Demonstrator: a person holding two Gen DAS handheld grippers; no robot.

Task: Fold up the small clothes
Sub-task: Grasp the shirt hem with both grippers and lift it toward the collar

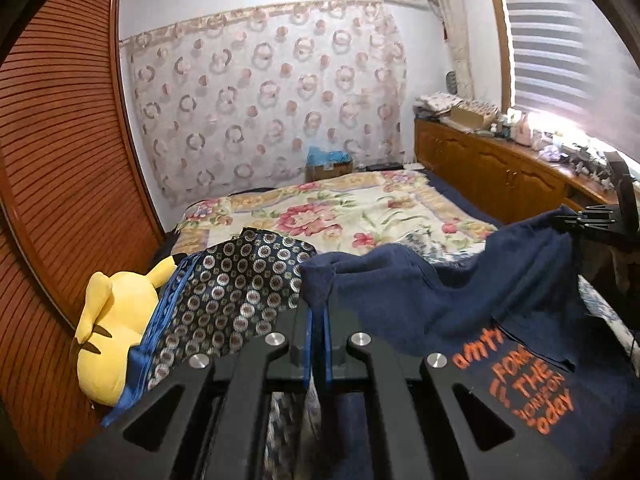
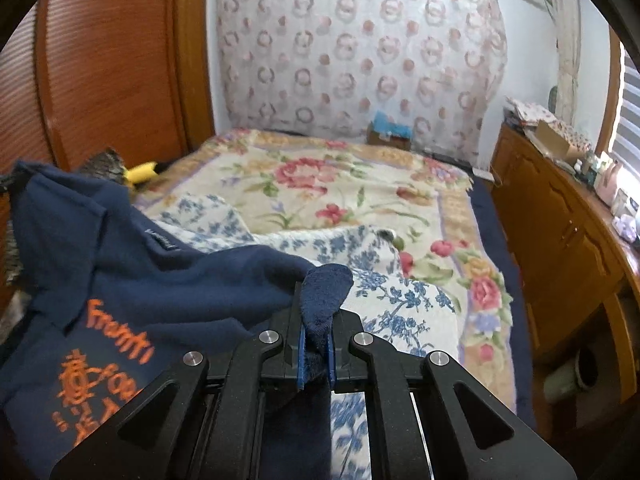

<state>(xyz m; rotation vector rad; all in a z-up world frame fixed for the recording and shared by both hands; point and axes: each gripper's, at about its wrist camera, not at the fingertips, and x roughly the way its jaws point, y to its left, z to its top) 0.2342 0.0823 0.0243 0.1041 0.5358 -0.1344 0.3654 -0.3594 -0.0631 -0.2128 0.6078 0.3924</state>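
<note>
A navy shirt [image 1: 460,300] with orange lettering hangs stretched between my two grippers above the bed. My left gripper [image 1: 317,312] is shut on one edge of it, the cloth bunched over the fingertips. In the left wrist view my right gripper [image 1: 588,218] shows at the far right, pinching the opposite edge. In the right wrist view my right gripper [image 2: 316,332] is shut on a fold of the navy shirt [image 2: 160,276], which sags away to the left with its orange print facing up.
A floral blanket [image 2: 320,184] covers the bed, with a blue-and-white floral cloth [image 2: 380,280] lying on it. A patterned dark garment [image 1: 236,280] and a yellow plush toy [image 1: 116,320] lie at the left by the wooden louvred doors [image 1: 60,140]. A cluttered wooden cabinet [image 2: 560,216] runs along the right.
</note>
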